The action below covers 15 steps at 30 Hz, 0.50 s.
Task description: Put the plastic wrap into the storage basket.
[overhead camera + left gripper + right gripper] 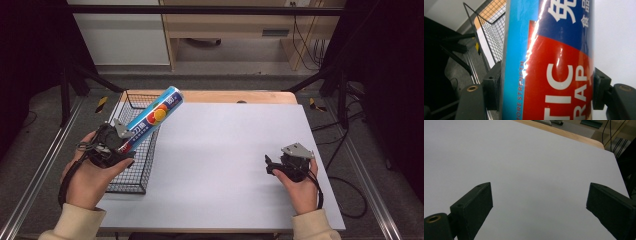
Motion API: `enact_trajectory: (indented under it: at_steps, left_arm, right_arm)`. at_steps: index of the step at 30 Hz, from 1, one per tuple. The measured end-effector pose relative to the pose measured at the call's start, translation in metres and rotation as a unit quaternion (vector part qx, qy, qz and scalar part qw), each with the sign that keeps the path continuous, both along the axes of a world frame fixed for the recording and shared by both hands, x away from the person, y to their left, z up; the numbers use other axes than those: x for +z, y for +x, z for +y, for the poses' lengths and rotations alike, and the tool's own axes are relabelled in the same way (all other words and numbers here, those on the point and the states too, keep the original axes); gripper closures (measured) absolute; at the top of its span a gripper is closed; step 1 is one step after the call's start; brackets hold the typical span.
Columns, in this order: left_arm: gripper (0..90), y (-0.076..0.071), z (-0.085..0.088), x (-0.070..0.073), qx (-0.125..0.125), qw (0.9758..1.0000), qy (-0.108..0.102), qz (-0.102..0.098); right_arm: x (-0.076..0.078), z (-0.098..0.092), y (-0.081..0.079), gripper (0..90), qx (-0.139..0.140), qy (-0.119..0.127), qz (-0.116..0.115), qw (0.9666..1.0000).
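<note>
A long blue and red plastic-wrap box (150, 119) is held tilted above the wire basket (134, 186), its far end pointing up and to the right. My left gripper (120, 142) is shut on its lower part. In the left gripper view the box (549, 62) stands between both jaws, which press its sides. My right gripper (270, 165) rests low over the white table sheet (225, 150) at the right, open, with nothing between its jaws. The right gripper (539, 205) faces bare sheet (524, 157).
The black wire basket (491, 32) stands at the table's left edge. A wooden table edge (240, 96) runs along the back. Black frame bars (200, 10) and cables surround the table.
</note>
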State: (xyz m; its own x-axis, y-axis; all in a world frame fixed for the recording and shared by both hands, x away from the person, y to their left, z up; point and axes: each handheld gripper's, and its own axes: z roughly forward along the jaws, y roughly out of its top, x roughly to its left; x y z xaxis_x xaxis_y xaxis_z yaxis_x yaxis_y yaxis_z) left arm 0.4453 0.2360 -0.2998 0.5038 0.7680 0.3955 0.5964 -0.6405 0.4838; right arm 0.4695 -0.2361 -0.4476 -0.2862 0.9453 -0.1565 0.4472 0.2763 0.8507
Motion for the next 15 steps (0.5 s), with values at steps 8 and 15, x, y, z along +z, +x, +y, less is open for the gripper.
enact_trajectory:
  at_steps: [8, 15]
  left_arm:
    - [31.2, 0.008, 0.003, -0.011, 0.029, 0.9992, -0.006, 0.025]
    - [31.3, 0.017, 0.017, -0.024, 0.065, 0.9966, -0.011, 0.05]
  right_arm:
    - [-0.001, 0.003, -0.002, 7.4, 0.006, -0.004, 0.004, 1.0]
    - [-0.002, 0.005, -0.002, 7.7, 0.009, -0.004, 0.008, 0.9999]
